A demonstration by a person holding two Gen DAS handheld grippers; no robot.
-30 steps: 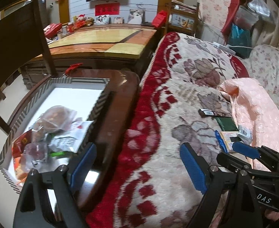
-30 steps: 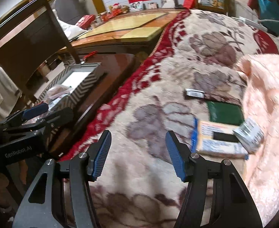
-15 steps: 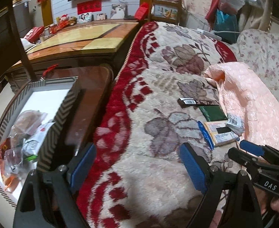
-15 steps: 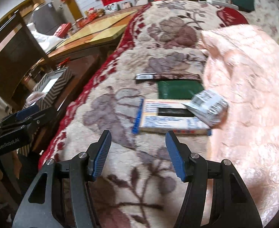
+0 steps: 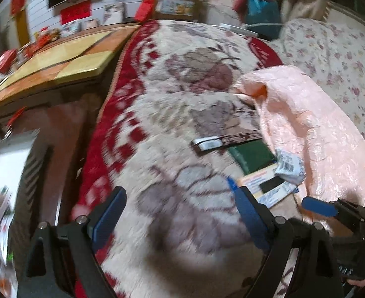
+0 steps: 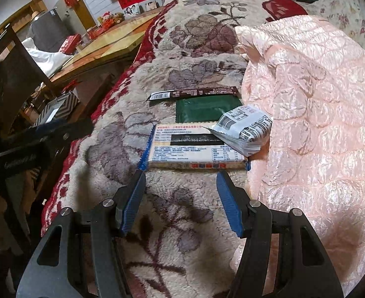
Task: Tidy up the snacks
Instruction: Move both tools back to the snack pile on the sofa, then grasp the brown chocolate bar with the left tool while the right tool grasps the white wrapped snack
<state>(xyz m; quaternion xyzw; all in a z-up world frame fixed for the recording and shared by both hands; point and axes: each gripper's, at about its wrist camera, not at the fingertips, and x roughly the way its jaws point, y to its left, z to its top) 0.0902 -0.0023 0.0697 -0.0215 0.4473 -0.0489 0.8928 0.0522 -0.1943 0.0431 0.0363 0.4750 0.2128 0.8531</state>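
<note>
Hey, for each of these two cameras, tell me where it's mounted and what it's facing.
Left wrist: sits on the left claw, jaws open, tilted down over the floral blanket; the right claw's blue tip shows at the right.
Right wrist: sits on the right claw, jaws open, aimed down at the flat snack box; the left claw shows at the left.
Shared: the blanket, the box, green packet, white packet.

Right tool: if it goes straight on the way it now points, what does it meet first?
Most likely the flat printed snack box, lying just ahead of the right tool on the floral blanket. The open jaws hold nothing; depth is uncertain.
</note>
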